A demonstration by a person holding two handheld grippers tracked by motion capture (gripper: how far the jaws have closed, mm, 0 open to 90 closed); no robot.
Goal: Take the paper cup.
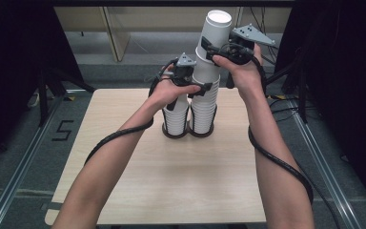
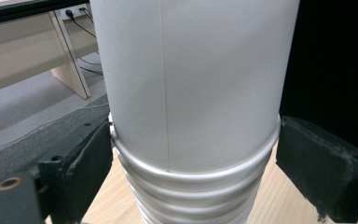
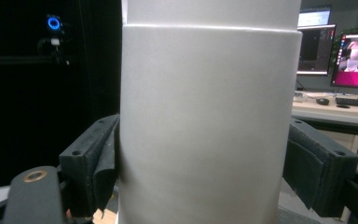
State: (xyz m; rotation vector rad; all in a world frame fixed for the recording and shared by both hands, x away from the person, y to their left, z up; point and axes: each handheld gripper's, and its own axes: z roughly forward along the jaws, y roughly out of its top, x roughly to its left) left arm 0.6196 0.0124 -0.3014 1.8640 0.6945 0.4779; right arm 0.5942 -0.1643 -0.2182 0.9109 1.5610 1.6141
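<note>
Two stacks of upturned white paper cups stand side by side in dark ring holders [image 1: 172, 135] on a pale wooden table [image 1: 171, 181]. The left stack [image 1: 176, 119] is short. The right stack [image 1: 204, 112] is tall. My left gripper [image 1: 198, 89] is shut on the tall stack at mid height; its pads [image 2: 91, 158] press against the cup rims [image 2: 191, 179]. Higher up, my right gripper [image 1: 214, 52] is shut on an upper cup [image 1: 217, 26], whose smooth wall [image 3: 205, 130] sits between its pads [image 3: 100, 158]. Those top cups lean slightly right.
Both forearms reach in from the near edge, with black cables trailing along them. Wooden furniture legs [image 1: 114, 33] stand behind the table. A "5" mark [image 1: 63, 130] lies on the floor at the left. Monitors [image 3: 335, 51] glow in the right gripper view.
</note>
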